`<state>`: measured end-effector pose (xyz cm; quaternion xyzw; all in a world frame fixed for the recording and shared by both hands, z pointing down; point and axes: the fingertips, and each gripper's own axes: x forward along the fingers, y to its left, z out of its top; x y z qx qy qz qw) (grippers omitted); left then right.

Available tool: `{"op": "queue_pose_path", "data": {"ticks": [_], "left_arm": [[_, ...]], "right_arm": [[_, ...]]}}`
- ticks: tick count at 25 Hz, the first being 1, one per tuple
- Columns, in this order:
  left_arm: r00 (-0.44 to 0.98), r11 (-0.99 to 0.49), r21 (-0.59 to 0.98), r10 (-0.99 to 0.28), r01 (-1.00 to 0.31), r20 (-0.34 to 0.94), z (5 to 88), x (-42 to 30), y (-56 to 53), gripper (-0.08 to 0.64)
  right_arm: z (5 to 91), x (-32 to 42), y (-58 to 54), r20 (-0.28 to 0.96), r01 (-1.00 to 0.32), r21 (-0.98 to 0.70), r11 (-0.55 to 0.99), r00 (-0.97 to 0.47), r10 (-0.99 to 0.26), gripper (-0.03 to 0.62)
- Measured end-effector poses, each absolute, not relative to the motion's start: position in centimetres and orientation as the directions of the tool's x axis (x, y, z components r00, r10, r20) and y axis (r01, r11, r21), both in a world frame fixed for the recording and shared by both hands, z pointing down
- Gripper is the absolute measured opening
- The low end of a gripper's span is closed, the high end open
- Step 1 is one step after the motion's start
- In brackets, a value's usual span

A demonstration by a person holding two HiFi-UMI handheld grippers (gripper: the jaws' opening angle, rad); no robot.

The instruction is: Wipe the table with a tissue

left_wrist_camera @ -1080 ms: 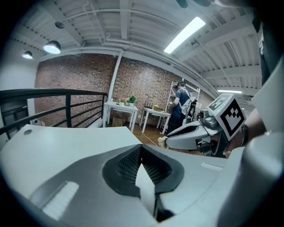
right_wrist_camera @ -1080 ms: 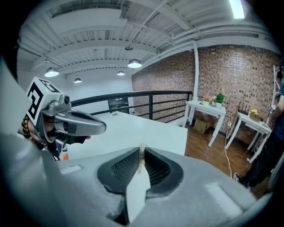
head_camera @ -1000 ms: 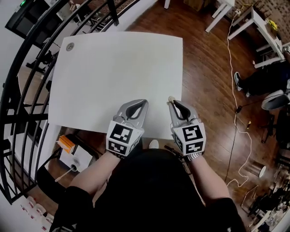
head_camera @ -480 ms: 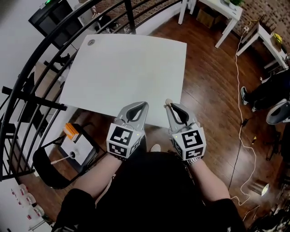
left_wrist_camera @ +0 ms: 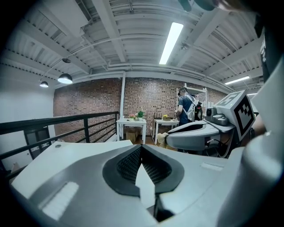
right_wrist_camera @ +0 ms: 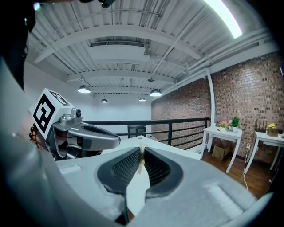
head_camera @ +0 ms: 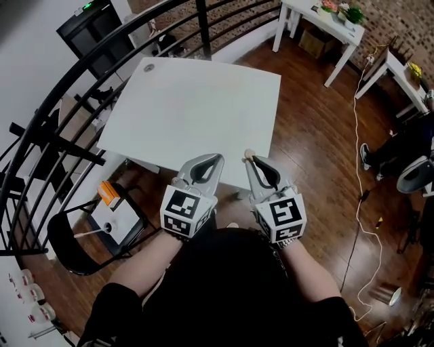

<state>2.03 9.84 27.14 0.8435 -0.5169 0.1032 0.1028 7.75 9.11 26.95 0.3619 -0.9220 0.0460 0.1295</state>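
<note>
The white table (head_camera: 196, 101) stands ahead of me with its top bare. Both grippers hang side by side in front of my body, short of the table's near edge and over the wooden floor. My right gripper (head_camera: 251, 161) is shut on a small cream tissue (head_camera: 248, 154), a thin strip pinched between the ribbed pads (right_wrist_camera: 141, 160). My left gripper (head_camera: 215, 158) is shut with nothing in it (left_wrist_camera: 141, 147). In the left gripper view, the right gripper (left_wrist_camera: 195, 132) sits beside it with the tissue (left_wrist_camera: 163, 140) at its tip.
A black curved railing (head_camera: 41, 129) runs along the table's left and far sides. A black chair (head_camera: 81, 254) at the lower left carries a white box (head_camera: 112, 227) and an orange-topped box (head_camera: 103, 192). White side tables (head_camera: 325, 20) and a white cable (head_camera: 356, 135) lie to the right.
Both grippers have drawn back from the table's near edge, which now lies farther ahead. Both stay shut, the right one still pinching the tissue.
</note>
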Motion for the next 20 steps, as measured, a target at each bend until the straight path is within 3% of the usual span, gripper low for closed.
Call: {"op": "queue_pose_path", "data": {"ticks": [20], "left_arm": [[0.439, -0.441, 0.057, -0.855, -0.896, 0.275, 26.1, 2.4, 10.1, 0.009]], "right_arm": [[25.7, 7.7, 9.7, 0.252, -0.671, 0.018, 0.742, -0.715, -0.652, 0.026]]}}
